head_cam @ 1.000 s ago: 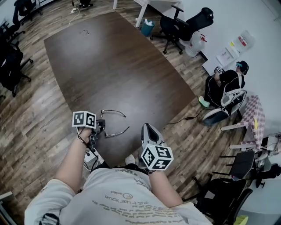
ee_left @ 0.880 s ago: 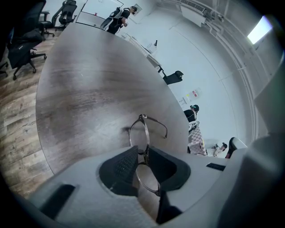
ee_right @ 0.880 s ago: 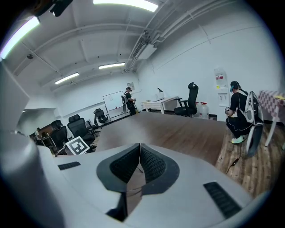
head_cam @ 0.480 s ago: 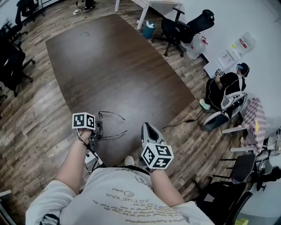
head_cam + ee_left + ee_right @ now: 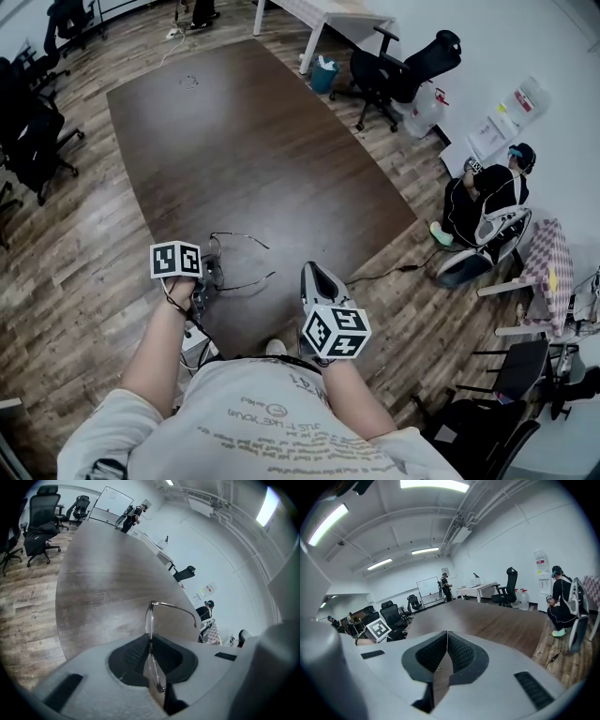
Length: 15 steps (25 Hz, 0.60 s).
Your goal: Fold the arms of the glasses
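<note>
Presently, the left tool [image 5: 150, 645] is pinching the glasses [image 5: 149, 620]. Their front frame stands edge-on between its pads, clamped near the middle. One arm [image 5: 174, 607] juts sideways from the upper corner, unfolded. In the head view both arms are spread out, pointing toward the right tool [image 5: 317, 277]. The glasses sit at the near end of the dark wooden desk [image 5: 253, 141], close to its edge; whether they touch the surface cannot be told. The right tool has its pads pressed together with nothing between them. It is held beside the glasses, apart from them. Office chairs [image 5: 403, 61] stand beyond the desk's far corner.
</note>
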### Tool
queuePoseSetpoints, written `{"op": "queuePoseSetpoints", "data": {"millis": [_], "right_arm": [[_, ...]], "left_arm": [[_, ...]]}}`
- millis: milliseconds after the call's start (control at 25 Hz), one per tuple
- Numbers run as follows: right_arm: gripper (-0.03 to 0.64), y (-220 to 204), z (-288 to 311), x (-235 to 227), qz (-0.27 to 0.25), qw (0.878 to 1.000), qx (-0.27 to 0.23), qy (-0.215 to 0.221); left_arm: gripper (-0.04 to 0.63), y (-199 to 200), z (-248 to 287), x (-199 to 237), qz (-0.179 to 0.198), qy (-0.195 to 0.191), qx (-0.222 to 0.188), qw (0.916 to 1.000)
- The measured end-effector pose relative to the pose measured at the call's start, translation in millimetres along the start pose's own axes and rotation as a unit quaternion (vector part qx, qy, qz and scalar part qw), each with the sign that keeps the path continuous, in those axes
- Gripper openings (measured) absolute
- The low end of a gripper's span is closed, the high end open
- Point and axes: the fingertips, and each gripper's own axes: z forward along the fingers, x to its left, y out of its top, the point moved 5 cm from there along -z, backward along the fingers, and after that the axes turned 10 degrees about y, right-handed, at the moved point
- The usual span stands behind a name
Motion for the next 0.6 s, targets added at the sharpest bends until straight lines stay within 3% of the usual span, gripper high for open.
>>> {"op": "queuePoseSetpoints", "data": {"millis": [240,400,520,600], "right_arm": [[0.017,3,0,8,0.031,0.997,-0.026,0.064],[0.018,2,1,18,0.101,0.983,-0.052,0.147],[0.024,2,2,28,0.129,0.971,-0.059,0.193],[0.123,0,3,35,0.113,0.969,-0.047,0.216]], "left_arm": [[0.035,16,-27,-26,-0.020,-0.048,-0.077,0.9957],[0.035,19,-39,-47,-0.053,-0.127,-0.114,0.9839],[0.035,17,-43,-56,-0.067,-0.155,-0.127,0.9773],[0.035,14,-45,-62,-0.065,-0.164,-0.135,0.9750]]}}
